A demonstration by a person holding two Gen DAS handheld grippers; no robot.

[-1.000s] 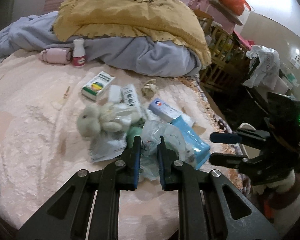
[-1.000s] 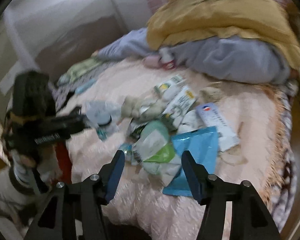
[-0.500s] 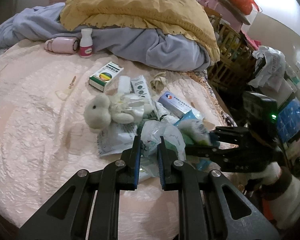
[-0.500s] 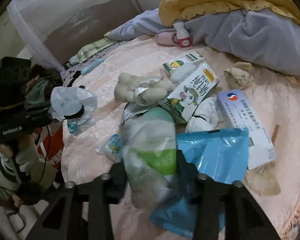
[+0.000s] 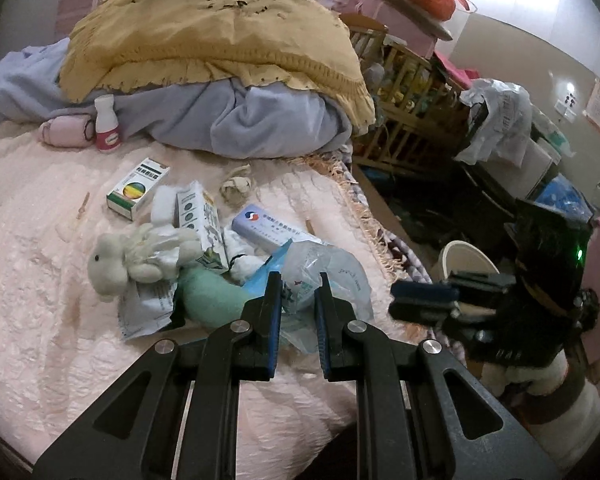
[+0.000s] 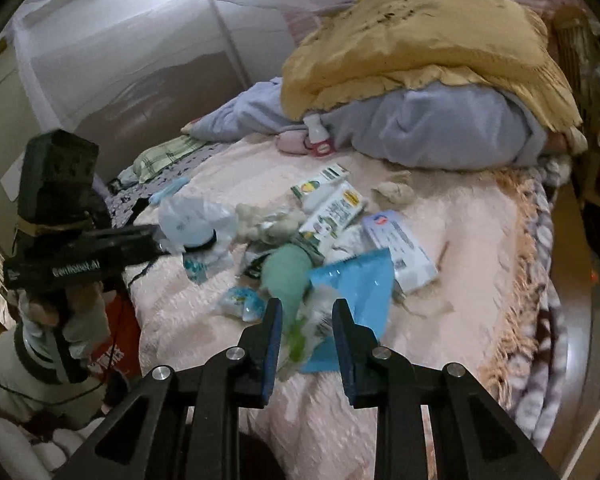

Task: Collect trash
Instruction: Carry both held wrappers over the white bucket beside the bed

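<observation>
A crumpled white-and-green plastic wrapper (image 6: 306, 332) hangs upright, long axis vertical, between the closing jaws of the right gripper (image 6: 305, 320), above the pink bedspread (image 6: 480, 264). The left gripper (image 5: 297, 300) is clamped on a clear crinkled plastic bag (image 5: 328, 276), lifted beside the litter pile.

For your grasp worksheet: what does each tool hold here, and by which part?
Left tool: a clear plastic bag, pinched at its near, crumpled end. Right tool: jaws closing around a white-and-green wrapper, on its bunched near end.
</observation>
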